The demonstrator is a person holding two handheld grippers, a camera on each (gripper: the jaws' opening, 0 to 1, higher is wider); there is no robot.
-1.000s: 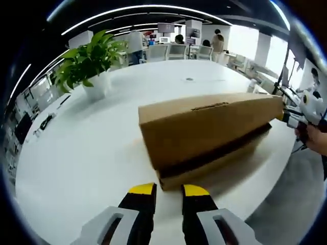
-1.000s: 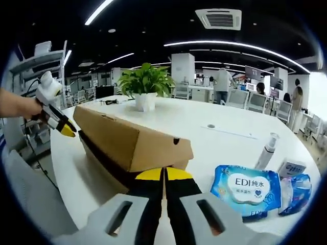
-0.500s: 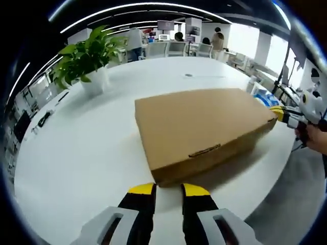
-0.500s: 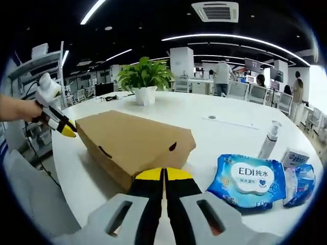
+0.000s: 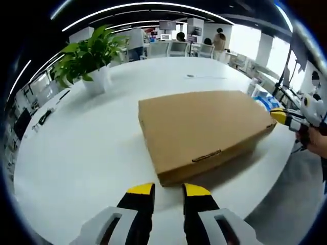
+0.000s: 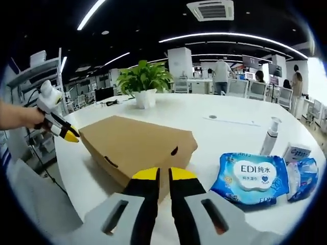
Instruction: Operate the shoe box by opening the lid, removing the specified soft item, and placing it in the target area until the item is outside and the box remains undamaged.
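Left gripper view looks down on the shoe box (image 5: 204, 130), a plain brown cardboard box lying flat near the edge of the round white worktop (image 5: 92, 148), its lid down and seated all round, a small slot in the near side. Nothing soft is outside it that clearly came from it, so I judge the lid must be raised before anything can be taken out.

At one short end, the left hand-held gripper (image 5: 167, 190) stands just short of the box, jaws parted a little and empty. At the opposite end, the right hand-held gripper (image 6: 163, 174) sits close to the box corner, jaws slightly apart with nothing between them. One gripper at each end looks meant to lift the lid evenly, sparing the cardboard a twist.

Right gripper view shows, beside the box, a blue pack of wet wipes (image 6: 254, 179), a smaller blue packet (image 6: 302, 177), a small white box (image 6: 296, 152) and a slim spray bottle (image 6: 270, 137). Farther off stands a potted plant (image 6: 144, 84); office desks and people lie beyond.
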